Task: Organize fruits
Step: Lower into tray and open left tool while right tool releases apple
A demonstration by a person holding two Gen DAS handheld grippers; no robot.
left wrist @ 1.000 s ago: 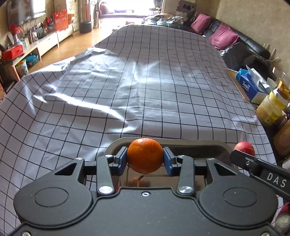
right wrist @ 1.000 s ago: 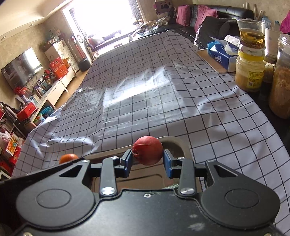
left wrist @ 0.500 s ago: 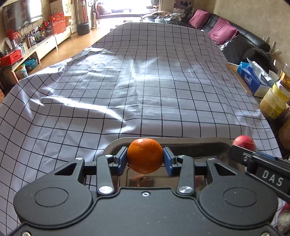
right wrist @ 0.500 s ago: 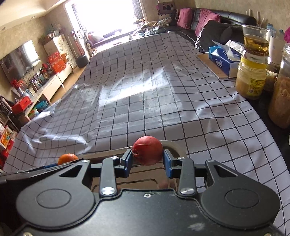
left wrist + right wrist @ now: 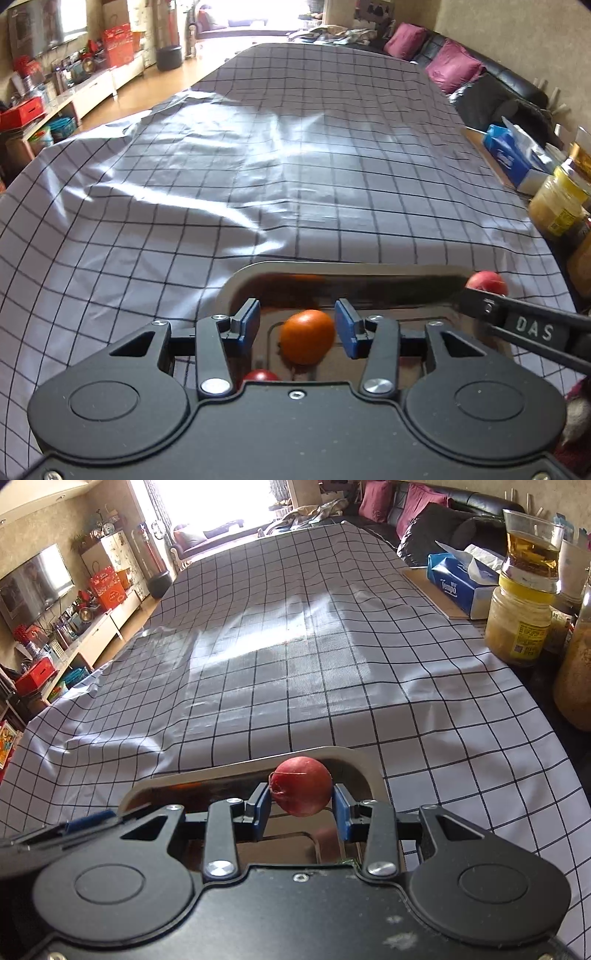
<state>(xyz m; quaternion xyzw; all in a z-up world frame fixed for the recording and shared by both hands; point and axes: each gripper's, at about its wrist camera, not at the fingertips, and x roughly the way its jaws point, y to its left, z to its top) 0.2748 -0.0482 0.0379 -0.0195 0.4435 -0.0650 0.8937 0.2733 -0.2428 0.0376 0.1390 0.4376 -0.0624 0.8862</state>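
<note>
Over tray (image 5: pixel 236 284), L gripper (image 5: pixel 297 328) jaws gaping wide, orange (image 5: pixel 307 336) sitting loose between; R gripper (image 5: pixel 300 808) jaws pinching red fruit (image 5: pixel 302 785) at 12.

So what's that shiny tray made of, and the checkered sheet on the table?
The tray looks like polished metal, perhaps stainless steel: its rim gleams silvery and its inner wall mirrors the orange. The checkered sheet looks like thin, smooth fabric or plastic-coated cloth; it wrinkles softly and shines pale where window light falls, so I can't say which.

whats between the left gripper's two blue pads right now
In the left wrist view, the round orange fruit sits between the open left gripper's pads, touching neither, over the metal tray.
</note>
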